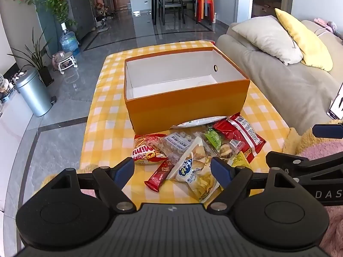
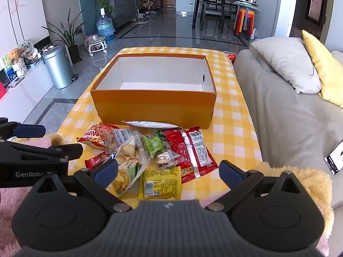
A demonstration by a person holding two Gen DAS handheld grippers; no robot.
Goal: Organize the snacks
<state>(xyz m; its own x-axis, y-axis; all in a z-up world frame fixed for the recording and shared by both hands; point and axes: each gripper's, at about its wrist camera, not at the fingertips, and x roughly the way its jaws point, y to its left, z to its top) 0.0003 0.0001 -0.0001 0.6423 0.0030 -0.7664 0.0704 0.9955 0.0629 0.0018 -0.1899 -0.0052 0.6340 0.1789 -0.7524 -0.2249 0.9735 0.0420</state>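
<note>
The left hand-held gripper (image 1: 172,170), jaws wide and empty, hangs at lower centre over the snack pile (image 1: 197,150); the right hand-held gripper (image 2: 168,172) likewise. The empty orange box (image 1: 186,105) lies beyond, mid-frame.

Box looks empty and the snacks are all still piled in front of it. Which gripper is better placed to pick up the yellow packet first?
Probably the right gripper: open, with the yellow packet lying directly between its fingers. In the left gripper's view the packet only peeks out beyond its right finger.
</note>
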